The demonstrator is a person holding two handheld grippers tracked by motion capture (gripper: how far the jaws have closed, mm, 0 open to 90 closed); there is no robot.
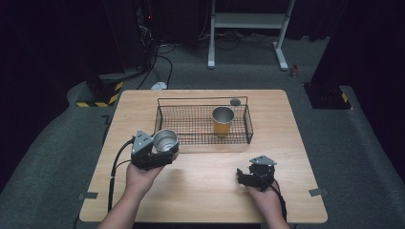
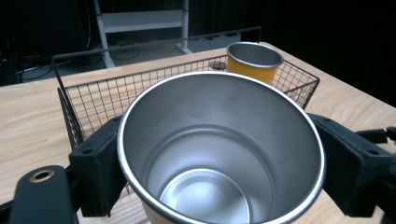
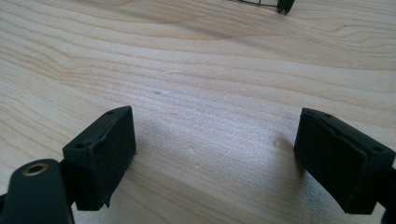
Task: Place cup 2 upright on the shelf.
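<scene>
The work in hand looks like carrying the silver steel cup (image 1: 165, 140) into the black wire basket (image 1: 202, 125) that sits near the middle of the light wooden table (image 1: 200, 191). To do it well, the cup should be kept upright and lifted high enough that its base passes over the basket's near rail, then lowered onto the open mesh floor well apart from the orange cup with a steel rim (image 1: 223, 121) already standing toward the basket's right end. The left gripper (image 1: 160, 151) holds the silver cup just in front of the basket's near-left corner, with its black pads pressed against opposite sides of the wall. The right gripper (image 1: 249, 177) rests low over bare tabletop, its jaws spread wide around nothing.
</scene>
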